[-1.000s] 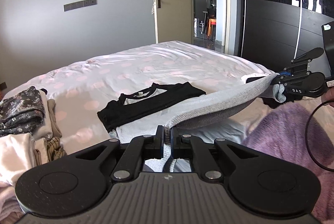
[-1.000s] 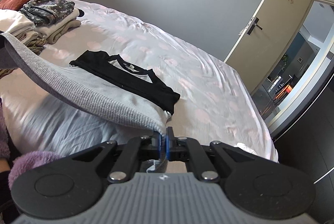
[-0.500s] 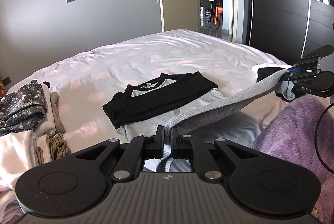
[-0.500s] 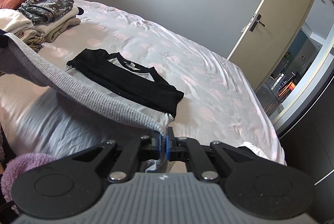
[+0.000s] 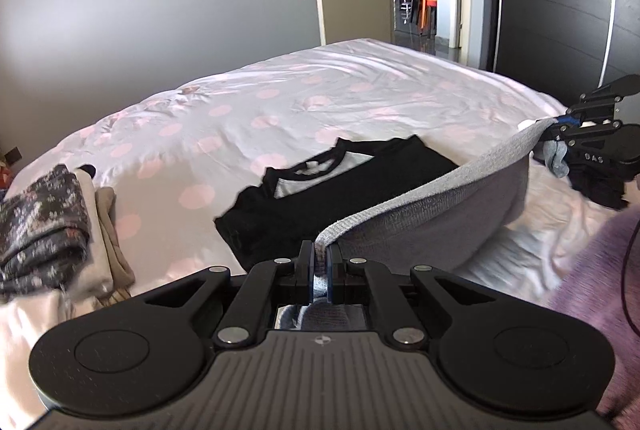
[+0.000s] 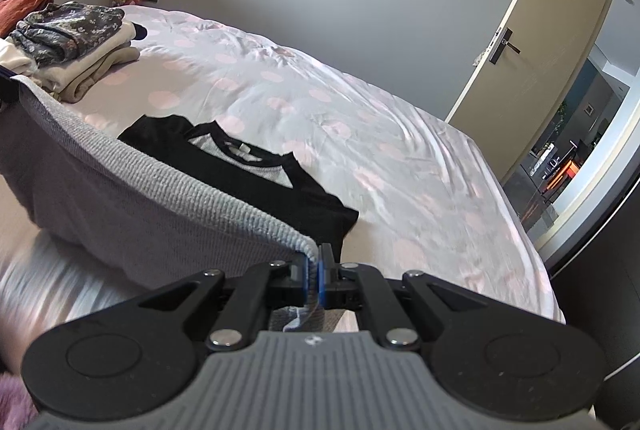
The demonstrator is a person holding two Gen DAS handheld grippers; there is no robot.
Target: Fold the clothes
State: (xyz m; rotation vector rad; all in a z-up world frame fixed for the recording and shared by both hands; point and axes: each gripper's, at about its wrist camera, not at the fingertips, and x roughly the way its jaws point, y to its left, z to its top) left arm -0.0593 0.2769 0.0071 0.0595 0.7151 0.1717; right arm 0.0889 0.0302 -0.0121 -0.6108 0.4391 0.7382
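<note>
Bed [image 5: 360,97]: pink-dotted sheet | wall: grey | door [image 6: 532,41]: ajar | both tongs: clenched on grey garment hem [image 5: 420,197]

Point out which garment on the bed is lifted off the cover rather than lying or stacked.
The grey ribbed knit garment, stretched between both grippers. The black-and-grey shirt lies flat; the folded clothes sit stacked.
</note>
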